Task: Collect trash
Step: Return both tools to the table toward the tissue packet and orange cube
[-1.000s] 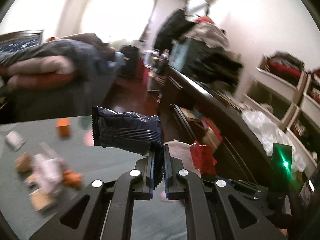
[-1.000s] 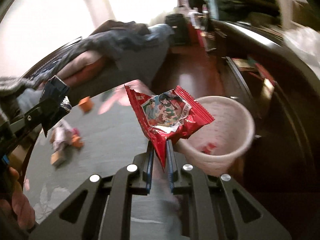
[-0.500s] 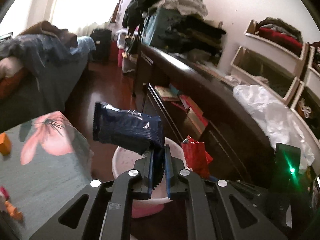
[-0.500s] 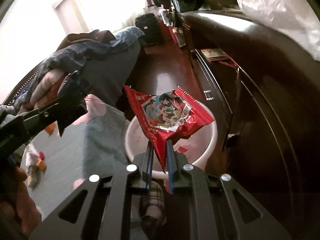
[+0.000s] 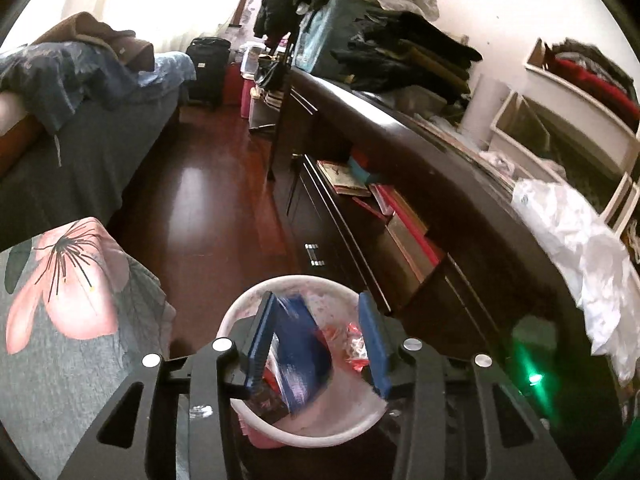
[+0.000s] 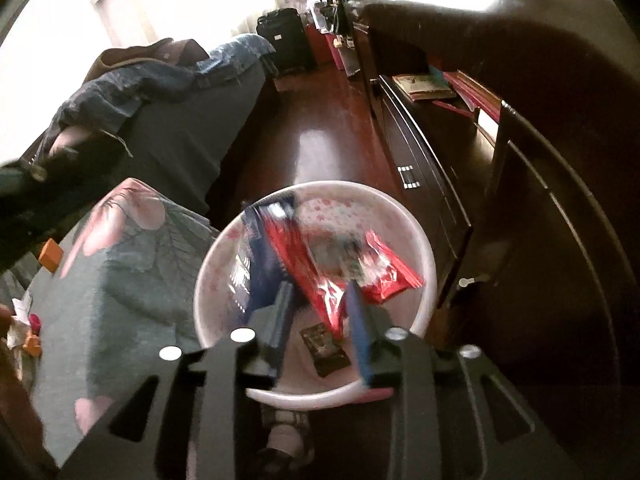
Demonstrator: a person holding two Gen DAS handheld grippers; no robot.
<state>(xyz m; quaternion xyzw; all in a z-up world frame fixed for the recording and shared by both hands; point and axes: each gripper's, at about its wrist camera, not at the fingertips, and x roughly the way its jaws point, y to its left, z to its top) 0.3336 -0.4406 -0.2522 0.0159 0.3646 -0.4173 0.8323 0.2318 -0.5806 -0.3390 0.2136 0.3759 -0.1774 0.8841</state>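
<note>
A pink-white trash bin (image 5: 344,434) stands on the floor beside the table; it also shows in the right wrist view (image 6: 428,264). My left gripper (image 5: 316,344) is open right above it, and a dark blue wrapper (image 5: 300,364) drops blurred between its fingers into the bin. My right gripper (image 6: 320,320) is open above the bin, and the red snack wrapper (image 6: 320,276) falls free between its fingers. The blue wrapper (image 6: 256,276) shows to its left. A small dark wrapper (image 6: 326,350) lies on the bin's bottom.
The table with a grey flowered cloth (image 5: 60,340) is to the left, with small scraps and an orange block (image 6: 50,254) on it. A dark sideboard (image 5: 420,208) runs along the right. A bed with bedding (image 5: 80,120) stands behind; red wood floor (image 5: 208,200) lies between.
Both grippers swung from over the table to above the bin and opened. The blue and red wrappers left the jaws and are falling into the bin.
</note>
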